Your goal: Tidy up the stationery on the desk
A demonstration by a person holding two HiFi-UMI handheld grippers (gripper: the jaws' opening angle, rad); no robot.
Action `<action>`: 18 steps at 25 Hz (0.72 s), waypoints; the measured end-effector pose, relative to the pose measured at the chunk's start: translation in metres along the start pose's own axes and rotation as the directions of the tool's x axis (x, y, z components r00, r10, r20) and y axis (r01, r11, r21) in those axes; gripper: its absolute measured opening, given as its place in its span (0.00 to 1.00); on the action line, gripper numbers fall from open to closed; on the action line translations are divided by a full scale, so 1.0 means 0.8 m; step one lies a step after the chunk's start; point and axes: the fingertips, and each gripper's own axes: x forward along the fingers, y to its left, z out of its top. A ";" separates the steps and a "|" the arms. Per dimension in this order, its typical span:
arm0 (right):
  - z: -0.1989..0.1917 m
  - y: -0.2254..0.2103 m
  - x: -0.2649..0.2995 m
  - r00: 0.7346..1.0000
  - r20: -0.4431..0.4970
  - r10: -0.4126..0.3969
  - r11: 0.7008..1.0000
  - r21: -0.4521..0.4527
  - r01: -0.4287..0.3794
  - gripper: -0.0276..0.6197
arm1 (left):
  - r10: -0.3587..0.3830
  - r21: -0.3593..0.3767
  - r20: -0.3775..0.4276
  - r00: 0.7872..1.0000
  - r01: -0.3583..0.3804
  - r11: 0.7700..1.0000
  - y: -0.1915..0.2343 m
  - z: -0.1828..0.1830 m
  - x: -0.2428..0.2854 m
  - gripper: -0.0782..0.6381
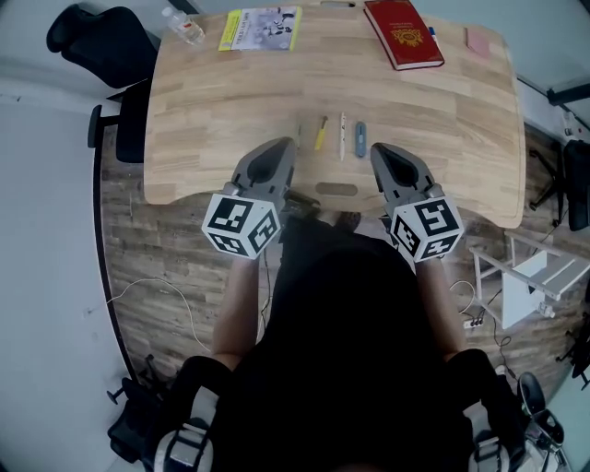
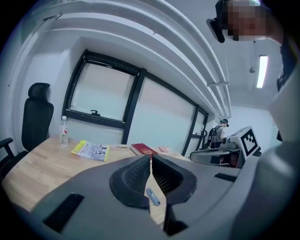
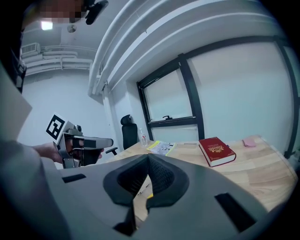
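Several small stationery items lie in a row near the front middle of the wooden desk (image 1: 442, 111): a yellow pen (image 1: 321, 133), a white pen (image 1: 342, 135) and a short blue item (image 1: 360, 138). My left gripper (image 1: 289, 144) hovers just left of the row with its jaws shut and nothing between them. My right gripper (image 1: 376, 150) hovers just right of the row, also shut and empty. In the left gripper view the blue item (image 2: 153, 197) shows below the closed jaws of the left gripper (image 2: 150, 157). A bit of the yellow pen (image 3: 150, 195) shows under the right gripper (image 3: 148, 157).
At the desk's far side lie a yellow booklet (image 1: 261, 28), a red book (image 1: 403, 33), a pink item (image 1: 478, 42) and a water bottle (image 1: 187, 28). A black office chair (image 1: 101, 41) stands at the left. A white rack (image 1: 539, 277) stands on the floor at the right.
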 end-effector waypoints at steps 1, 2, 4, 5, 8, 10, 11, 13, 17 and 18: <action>0.001 -0.001 -0.002 1.000 0.003 -0.005 1.000 0.002 0.005 0.07 | -0.003 0.002 0.000 1.000 0.003 1.000 -0.003 0.001 0.000 0.17; 0.003 -0.002 -0.005 1.000 0.008 -0.007 1.000 0.006 0.007 0.07 | -0.005 0.004 0.000 1.000 0.005 1.000 -0.005 0.001 0.000 0.17; 0.005 -0.001 -0.008 1.000 0.016 -0.011 1.000 0.009 0.011 0.07 | -0.008 0.005 -0.002 1.000 0.008 1.000 -0.008 0.002 0.000 0.17; 0.005 0.000 -0.009 1.000 0.018 -0.012 1.000 0.008 0.012 0.07 | -0.010 0.006 -0.004 1.000 0.010 1.000 -0.008 0.002 0.000 0.17; 0.002 0.006 -0.012 1.000 0.018 -0.012 1.000 0.003 0.012 0.07 | -0.011 0.009 -0.010 1.000 0.011 1.000 -0.008 0.001 -0.004 0.17; -0.002 0.009 -0.015 1.000 0.009 -0.012 1.000 -0.001 0.012 0.07 | -0.009 0.010 -0.012 1.000 0.009 1.000 -0.008 -0.001 -0.006 0.17; -0.004 0.009 -0.016 1.000 0.004 -0.012 1.000 -0.001 0.012 0.08 | -0.008 0.011 -0.013 1.000 0.008 1.000 -0.008 -0.002 -0.006 0.17; -0.006 0.009 -0.018 1.000 0.000 -0.013 1.000 0.000 0.013 0.07 | -0.011 0.012 -0.019 1.000 0.011 1.000 -0.010 -0.004 -0.006 0.17; -0.009 0.009 -0.019 1.000 -0.007 -0.018 1.000 0.004 0.018 0.08 | -0.014 0.016 -0.033 0.999 0.014 1.000 -0.013 -0.009 -0.004 0.17; -0.010 0.010 -0.019 1.000 -0.009 -0.017 1.000 0.004 0.017 0.07 | -0.015 0.017 -0.035 0.999 0.015 1.000 -0.013 -0.009 -0.004 0.17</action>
